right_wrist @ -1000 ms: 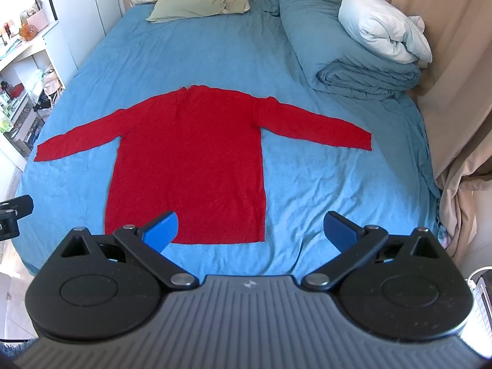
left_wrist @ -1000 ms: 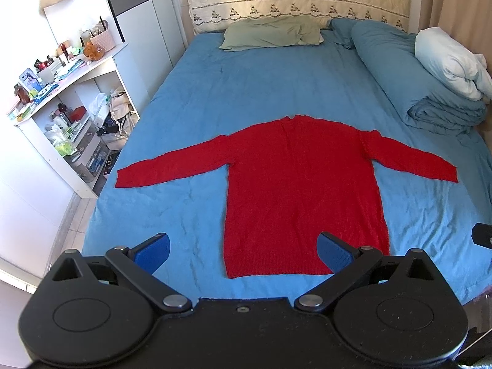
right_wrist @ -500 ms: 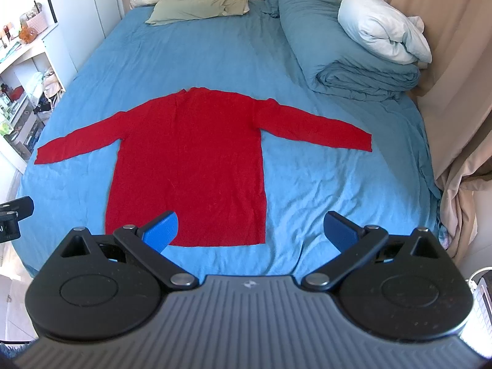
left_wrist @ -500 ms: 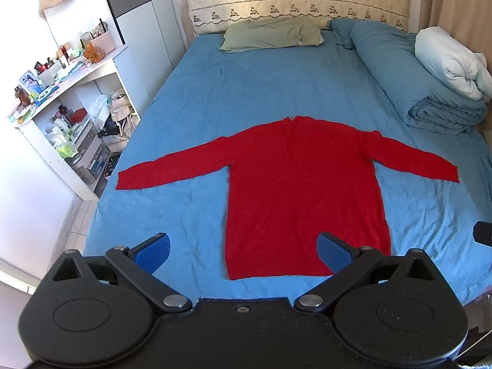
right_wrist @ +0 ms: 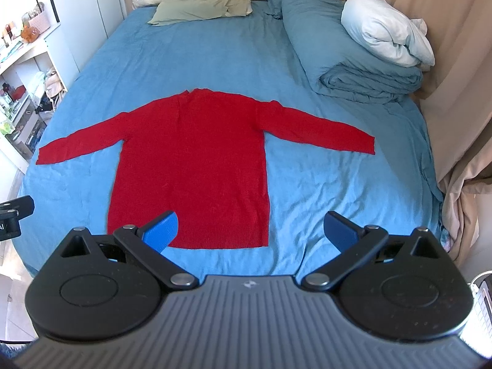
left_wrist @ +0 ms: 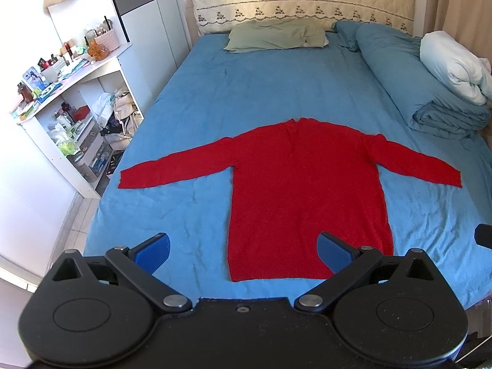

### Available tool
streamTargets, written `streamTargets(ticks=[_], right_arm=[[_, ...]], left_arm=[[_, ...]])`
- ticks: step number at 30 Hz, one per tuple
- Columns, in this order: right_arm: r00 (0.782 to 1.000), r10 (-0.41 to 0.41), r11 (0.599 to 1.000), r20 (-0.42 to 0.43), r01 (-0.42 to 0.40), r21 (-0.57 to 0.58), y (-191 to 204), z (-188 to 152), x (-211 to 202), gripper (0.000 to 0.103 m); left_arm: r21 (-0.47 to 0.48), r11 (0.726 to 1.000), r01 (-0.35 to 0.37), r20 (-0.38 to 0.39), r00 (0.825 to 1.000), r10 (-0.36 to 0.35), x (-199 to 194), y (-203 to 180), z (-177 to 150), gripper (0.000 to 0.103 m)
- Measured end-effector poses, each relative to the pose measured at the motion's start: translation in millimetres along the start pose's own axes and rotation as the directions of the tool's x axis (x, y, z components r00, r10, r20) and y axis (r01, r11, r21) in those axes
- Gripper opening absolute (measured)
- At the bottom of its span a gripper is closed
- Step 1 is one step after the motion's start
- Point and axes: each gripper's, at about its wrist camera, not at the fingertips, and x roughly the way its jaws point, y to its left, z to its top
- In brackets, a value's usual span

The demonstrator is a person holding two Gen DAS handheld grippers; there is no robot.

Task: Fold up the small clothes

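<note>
Nothing has moved; only the right view shows curtains (right_wrist: 455, 98) beside the red sweater's (right_wrist: 196, 160) bed (right_wrist: 307, 203).

The red sweater (left_wrist: 307, 190) is soft knit cloth, a bit fuzzy, with ribbed lines along its near edge. The blue sheet (left_wrist: 261, 92) under it is matt cloth with small wrinkles. The headboard (left_wrist: 301, 3) at the far end is padded, stitched cloth. The left gripper (left_wrist: 243, 247) looks like dull black plastic with shiny round metal pins, and its pads (left_wrist: 152, 250) are blue with tiny bumps. The right gripper (right_wrist: 250, 227) has a grey ridged plastic body.
</note>
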Motion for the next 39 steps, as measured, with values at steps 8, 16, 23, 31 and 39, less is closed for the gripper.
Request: streamTargets(ticks=[8,16,23,31,39], right_arm=[[1.0,0.001,1.0,-0.001,-0.001,0.0,1.0,0.7,0.3,0.103],[1.0,0.0,1.0,-0.003,0.0,0.001,2.8,3.8,1.2,0.103],[1.0,0.019,1.0,0.012,-0.019,0.015,-0.5,9.1,1.3,0.103],[0.996,-0.072,0.987,0.048,0.065,0.148,-50.6,39.0,19.8,0.103],[0.988,-0.13,0.946,0.082,0.098,0.308,-152.6,94.4,95.9,0.103]], left_arm=[[-0.005,1.0,-0.002,-0.004,1.0,0.002,3.0,3.7,0.2,0.103],[-0.011,1.0,-0.003,-0.013,1.0,0.003,6.9,6.4,1.7,0.103],[0.004,1.0,-0.011,-0.004,1.0,0.011,5.5,6.2,8.7,0.103],[-0.062,0.992,0.106,0.036,0.994,-0.104,27.4,-6.4,63.2,0.103],[-0.05,0.995,0.085,0.119,0.99,-0.078,93.6,-65.7,138.8,0.103]])
